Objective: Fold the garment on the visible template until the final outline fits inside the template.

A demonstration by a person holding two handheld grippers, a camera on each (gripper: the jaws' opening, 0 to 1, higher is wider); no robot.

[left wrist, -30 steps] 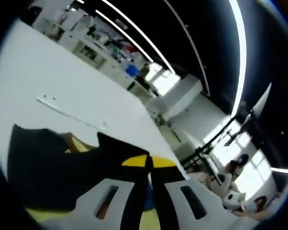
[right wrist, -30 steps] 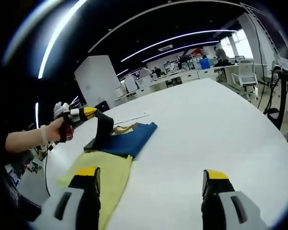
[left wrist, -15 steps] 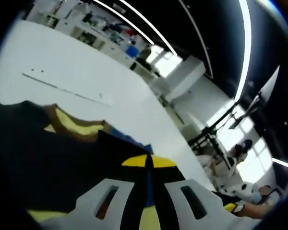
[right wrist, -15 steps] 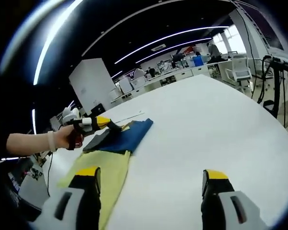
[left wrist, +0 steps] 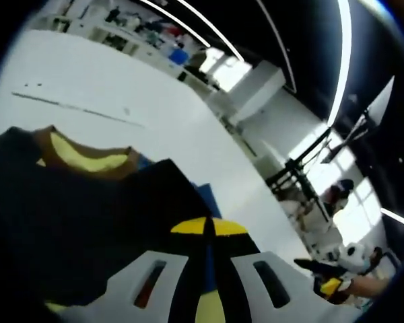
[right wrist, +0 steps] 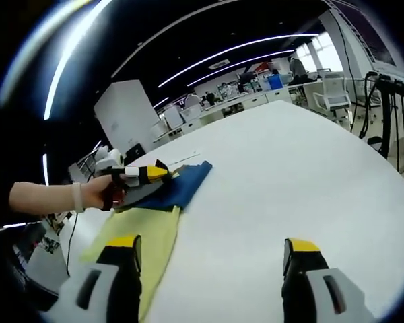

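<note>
We see the garment (right wrist: 178, 190), dark navy-blue with a brown collar and yellow inner lining, lying partly folded on the white table (right wrist: 289, 182). Its near edge is lifted off the surface. Beneath and beside it lies the yellow template (right wrist: 143, 237), a flat sheet spread on the table.
</note>
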